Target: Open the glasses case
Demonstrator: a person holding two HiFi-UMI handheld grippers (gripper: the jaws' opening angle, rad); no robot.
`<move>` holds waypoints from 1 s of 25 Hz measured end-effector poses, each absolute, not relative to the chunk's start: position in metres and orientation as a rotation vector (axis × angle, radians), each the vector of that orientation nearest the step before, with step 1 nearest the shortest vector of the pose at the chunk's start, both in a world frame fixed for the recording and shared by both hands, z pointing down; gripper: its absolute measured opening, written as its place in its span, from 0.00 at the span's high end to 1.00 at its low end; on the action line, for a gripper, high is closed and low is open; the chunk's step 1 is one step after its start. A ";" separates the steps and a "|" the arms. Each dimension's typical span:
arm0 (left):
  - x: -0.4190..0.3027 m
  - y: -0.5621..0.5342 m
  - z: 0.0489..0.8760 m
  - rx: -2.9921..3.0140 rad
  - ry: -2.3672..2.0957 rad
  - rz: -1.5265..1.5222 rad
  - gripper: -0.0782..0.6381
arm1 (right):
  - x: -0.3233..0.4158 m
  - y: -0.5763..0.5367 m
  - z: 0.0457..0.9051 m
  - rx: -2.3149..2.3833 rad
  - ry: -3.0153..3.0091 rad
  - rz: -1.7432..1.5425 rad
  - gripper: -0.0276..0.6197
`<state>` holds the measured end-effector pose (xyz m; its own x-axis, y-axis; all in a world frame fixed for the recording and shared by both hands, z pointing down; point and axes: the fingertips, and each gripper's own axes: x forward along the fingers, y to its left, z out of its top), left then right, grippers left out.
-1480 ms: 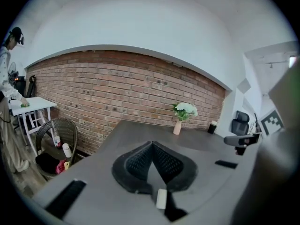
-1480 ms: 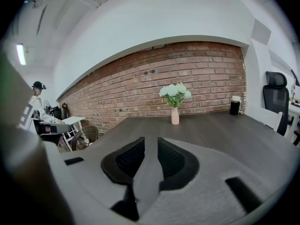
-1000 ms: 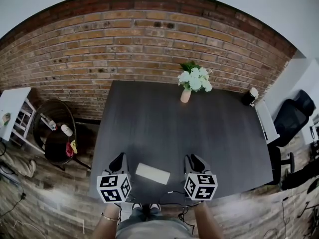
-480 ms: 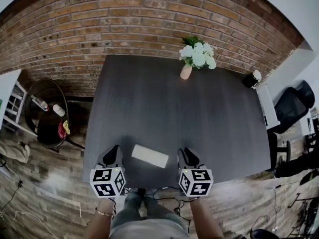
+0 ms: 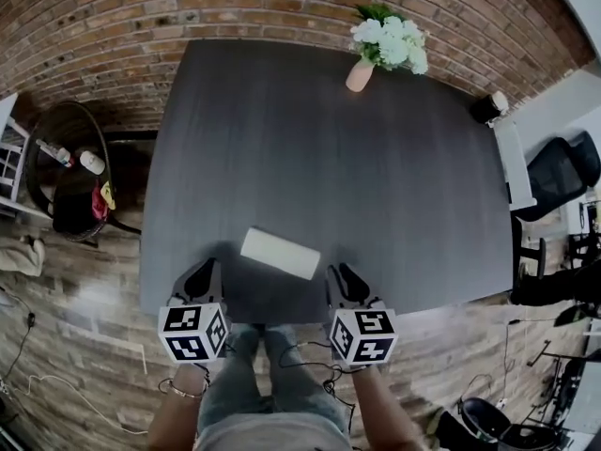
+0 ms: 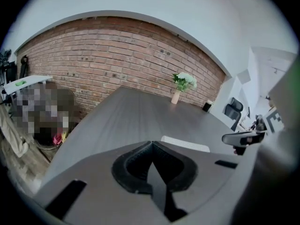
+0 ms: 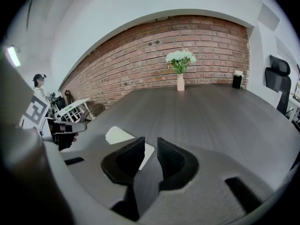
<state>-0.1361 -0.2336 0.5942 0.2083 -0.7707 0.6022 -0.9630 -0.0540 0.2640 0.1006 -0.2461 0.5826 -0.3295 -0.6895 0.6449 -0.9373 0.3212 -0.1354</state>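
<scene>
Left fingers (image 6: 136, 166) together, right fingers (image 7: 131, 160) apart, empty; head view hides that.

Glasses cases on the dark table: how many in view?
1. A white oblong glasses case lies near the front edge of the dark wood-grain table, between the left gripper and the right gripper, touched by neither. None looks hidden.

Head view looks steeply down; both gripper views skim low across the table (image 5: 329, 158).
</scene>
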 end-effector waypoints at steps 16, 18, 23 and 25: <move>-0.130 -0.214 0.619 1.854 -1.581 0.402 0.90 | 0.083 -0.215 0.628 1.247 -2.081 0.598 0.82; -0.131 -0.213 0.619 1.851 -1.586 0.401 0.90 | 0.079 -0.215 0.631 1.203 -2.079 0.549 0.82; -0.134 -0.210 0.620 1.835 -1.602 0.402 0.90 | 0.071 -0.216 0.635 1.120 -2.057 0.383 0.82; -0.136 -0.209 0.621 1.828 -1.607 0.402 0.90 | 0.069 -0.216 0.637 1.086 -2.026 0.284 0.81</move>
